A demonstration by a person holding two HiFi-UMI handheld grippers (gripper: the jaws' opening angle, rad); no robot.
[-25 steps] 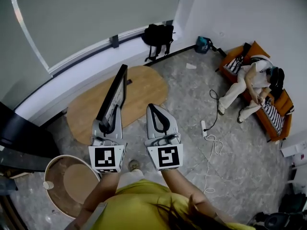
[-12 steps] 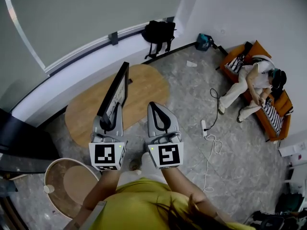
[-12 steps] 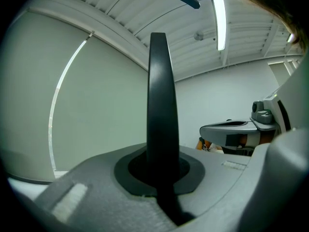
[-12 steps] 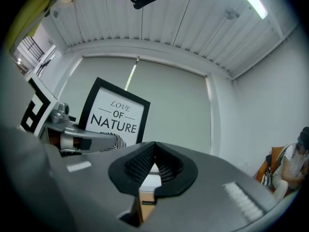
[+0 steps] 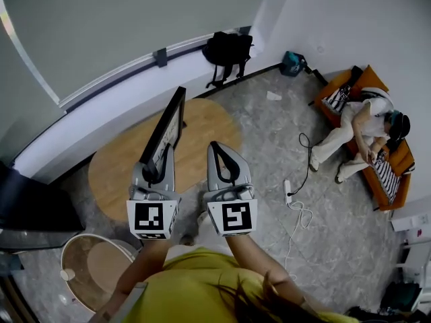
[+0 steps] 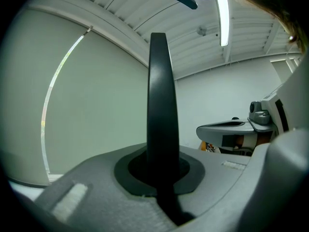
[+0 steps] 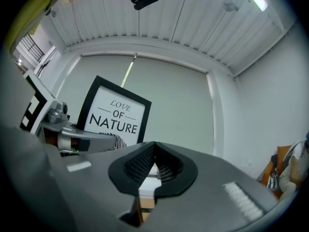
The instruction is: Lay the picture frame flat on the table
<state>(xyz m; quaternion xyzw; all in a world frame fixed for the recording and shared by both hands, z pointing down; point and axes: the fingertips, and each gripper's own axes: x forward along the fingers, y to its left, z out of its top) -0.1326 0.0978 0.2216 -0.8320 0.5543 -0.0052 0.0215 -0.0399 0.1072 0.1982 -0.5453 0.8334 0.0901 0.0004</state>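
A black picture frame (image 5: 166,128) stands upright on edge over the oval wooden table (image 5: 205,123). My left gripper (image 5: 154,171) is shut on its lower edge. In the left gripper view the frame (image 6: 159,100) shows edge-on as a dark bar rising from between the closed jaws of the left gripper (image 6: 159,170). My right gripper (image 5: 219,152) is shut and empty, just right of the frame. In the right gripper view, past the closed right gripper (image 7: 153,166), the frame's white print (image 7: 116,117) reads "LOVE OF NATURE". Whether the frame touches the table is hidden.
A round stool (image 5: 94,264) stands at the lower left beside dark furniture (image 5: 27,207). A black backpack (image 5: 227,49) leans on the curved wall. A power strip with white cable (image 5: 291,194) lies on the floor. A person (image 5: 367,123) sits on an orange sofa.
Both grippers and the upright frame have moved forward together, further over the wooden table. The left grip on the frame is unchanged and the right gripper has stayed shut.
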